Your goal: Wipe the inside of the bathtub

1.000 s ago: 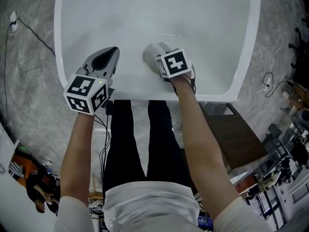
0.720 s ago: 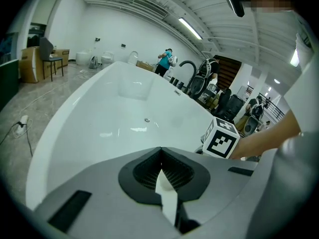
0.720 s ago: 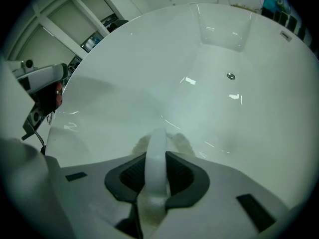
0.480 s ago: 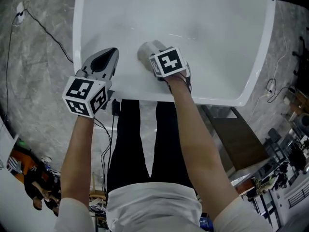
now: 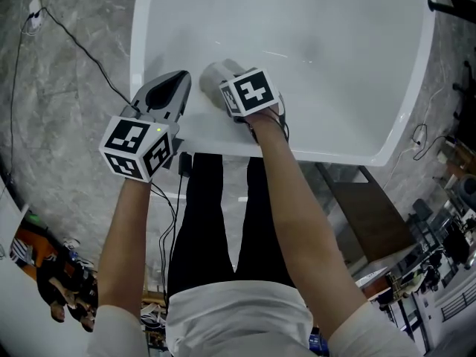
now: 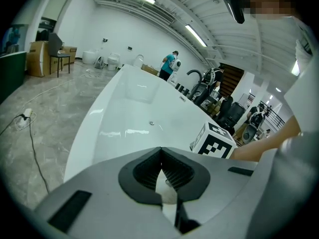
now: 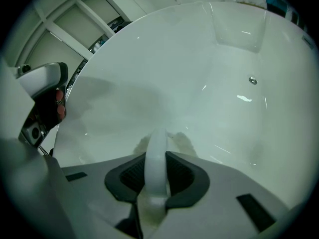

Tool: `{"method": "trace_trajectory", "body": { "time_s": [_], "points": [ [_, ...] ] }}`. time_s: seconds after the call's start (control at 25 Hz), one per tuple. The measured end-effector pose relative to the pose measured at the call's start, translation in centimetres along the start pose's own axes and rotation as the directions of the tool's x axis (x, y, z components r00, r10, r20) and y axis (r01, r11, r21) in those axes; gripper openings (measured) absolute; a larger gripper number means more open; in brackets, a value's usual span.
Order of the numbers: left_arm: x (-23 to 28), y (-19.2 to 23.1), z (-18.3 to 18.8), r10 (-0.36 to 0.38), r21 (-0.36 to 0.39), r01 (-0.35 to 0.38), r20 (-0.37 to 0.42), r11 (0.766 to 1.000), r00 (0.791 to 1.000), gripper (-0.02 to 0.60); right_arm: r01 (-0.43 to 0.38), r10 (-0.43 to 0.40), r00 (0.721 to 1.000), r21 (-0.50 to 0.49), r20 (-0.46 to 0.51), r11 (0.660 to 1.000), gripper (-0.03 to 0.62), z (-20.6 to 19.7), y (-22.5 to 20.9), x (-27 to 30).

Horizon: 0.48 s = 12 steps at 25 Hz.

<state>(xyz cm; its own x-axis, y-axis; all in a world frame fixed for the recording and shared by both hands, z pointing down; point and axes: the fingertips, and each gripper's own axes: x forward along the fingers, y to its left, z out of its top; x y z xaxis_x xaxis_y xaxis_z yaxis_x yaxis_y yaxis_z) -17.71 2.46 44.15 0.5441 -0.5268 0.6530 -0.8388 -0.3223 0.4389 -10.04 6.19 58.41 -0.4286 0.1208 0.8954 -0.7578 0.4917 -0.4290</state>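
Note:
The white bathtub fills the top of the head view. My right gripper reaches over the near rim and is shut on the white handle of a scrubbing pad. In the right gripper view the jaws clamp that handle, and the pad rests against the tub's inner wall. The drain lies farther along. My left gripper hovers over the near left corner of the rim, shut and holding nothing. The rim runs ahead of it.
A black cable runs across the marble floor from a socket left of the tub. A dark cabinet stands to the right of the legs. Far off in the hall are a person and chairs.
Both grippers have shifted left along the tub's near wall, toward its left corner. The right gripper with the pad has drawn closer to the left one.

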Motion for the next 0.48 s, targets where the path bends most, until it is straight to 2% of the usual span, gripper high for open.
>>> {"method": "trace_trajectory", "body": {
  "time_s": [0.28, 0.48],
  "points": [
    [-0.3, 0.5, 0.2, -0.009, -0.005, 0.009, 0.010, 1.000, 1.000, 0.009, -0.046, 0.046, 0.999, 0.028, 0.022, 0.999, 0.097, 1.4, 2.8, 0.9],
    [0.5, 0.2, 0.7, -0.020, 0.027, 0.019, 0.010, 0.999, 1.000, 0.009, -0.074, 0.073, 0.997, 0.057, 0.025, 0.996, 0.098, 2.4, 3.1, 2.4]
  ]
}}
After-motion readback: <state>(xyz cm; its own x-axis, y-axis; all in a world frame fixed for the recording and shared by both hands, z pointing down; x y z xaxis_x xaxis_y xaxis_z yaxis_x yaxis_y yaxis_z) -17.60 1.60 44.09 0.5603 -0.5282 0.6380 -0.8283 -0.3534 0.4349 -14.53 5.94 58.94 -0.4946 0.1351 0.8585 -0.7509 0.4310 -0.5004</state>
